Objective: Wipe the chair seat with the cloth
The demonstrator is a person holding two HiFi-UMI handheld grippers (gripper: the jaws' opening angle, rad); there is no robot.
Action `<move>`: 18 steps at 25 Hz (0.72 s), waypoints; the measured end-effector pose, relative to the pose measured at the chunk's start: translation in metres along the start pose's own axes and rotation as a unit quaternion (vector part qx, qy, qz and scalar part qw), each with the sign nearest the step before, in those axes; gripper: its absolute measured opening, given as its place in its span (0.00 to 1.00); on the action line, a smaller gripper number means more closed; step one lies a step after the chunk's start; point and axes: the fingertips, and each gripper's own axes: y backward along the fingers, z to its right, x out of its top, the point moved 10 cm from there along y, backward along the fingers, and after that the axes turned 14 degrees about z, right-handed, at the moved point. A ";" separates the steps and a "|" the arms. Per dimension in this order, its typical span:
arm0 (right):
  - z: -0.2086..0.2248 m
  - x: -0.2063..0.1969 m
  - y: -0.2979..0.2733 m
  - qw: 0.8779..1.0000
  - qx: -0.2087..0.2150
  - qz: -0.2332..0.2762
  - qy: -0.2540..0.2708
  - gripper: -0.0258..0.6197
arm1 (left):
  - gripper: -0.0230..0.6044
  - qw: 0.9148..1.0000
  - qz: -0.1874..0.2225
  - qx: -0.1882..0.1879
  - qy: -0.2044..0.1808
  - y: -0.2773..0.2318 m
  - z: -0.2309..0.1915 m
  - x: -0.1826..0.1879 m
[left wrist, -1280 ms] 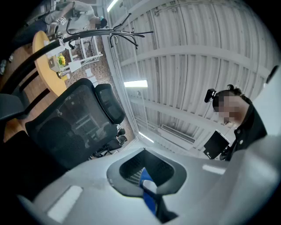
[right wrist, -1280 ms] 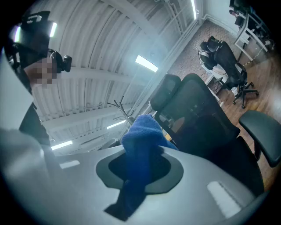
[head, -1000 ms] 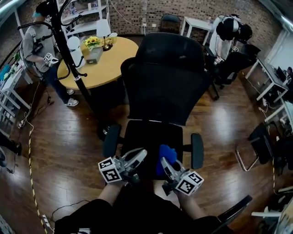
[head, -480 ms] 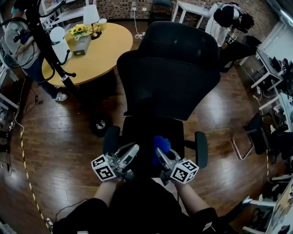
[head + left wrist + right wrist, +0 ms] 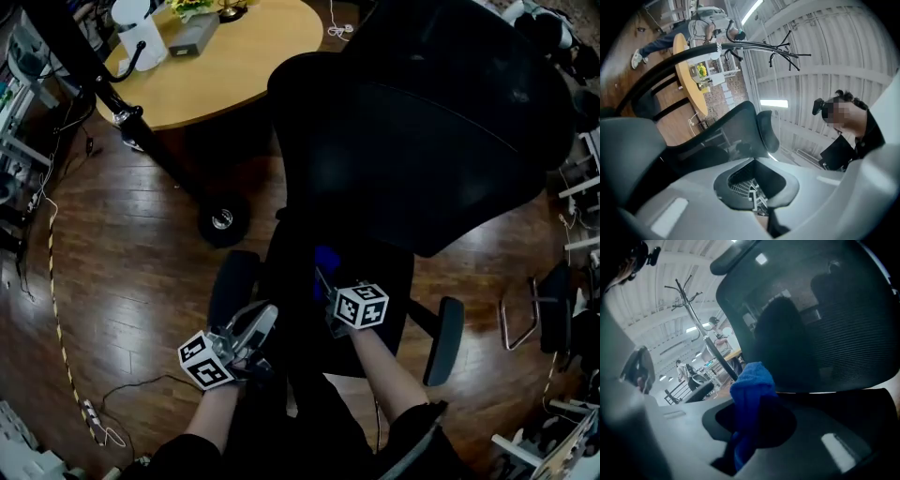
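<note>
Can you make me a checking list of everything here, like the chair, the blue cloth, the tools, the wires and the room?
Surface: black chair seat, dark, no dirt that can be made out.
Job's things: blue cloth, bunched up, over the seat.
Clutter: nothing seen on the seat.
Grippers: right tool shut on the cloth; left tool shut, holding nothing, beside an armrest.
Cables: a long cord and a dark wire lie on the wooden floor.
Surroundings: round wooden table and a black stand pole behind the chair.
</note>
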 end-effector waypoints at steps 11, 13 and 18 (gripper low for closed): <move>0.040 -0.080 -0.176 0.989 -0.040 -0.096 0.105 0.13 | 0.04 0.997 0.054 0.059 -0.003 0.031 -0.052 0.000; 0.037 -0.087 -0.183 0.986 -0.045 -0.089 0.130 0.13 | 0.04 0.997 0.048 0.063 -0.006 0.036 -0.052 0.004; 0.047 -0.089 -0.173 0.989 -0.054 -0.062 0.125 0.13 | 0.04 0.997 0.038 0.070 -0.013 0.038 -0.056 0.005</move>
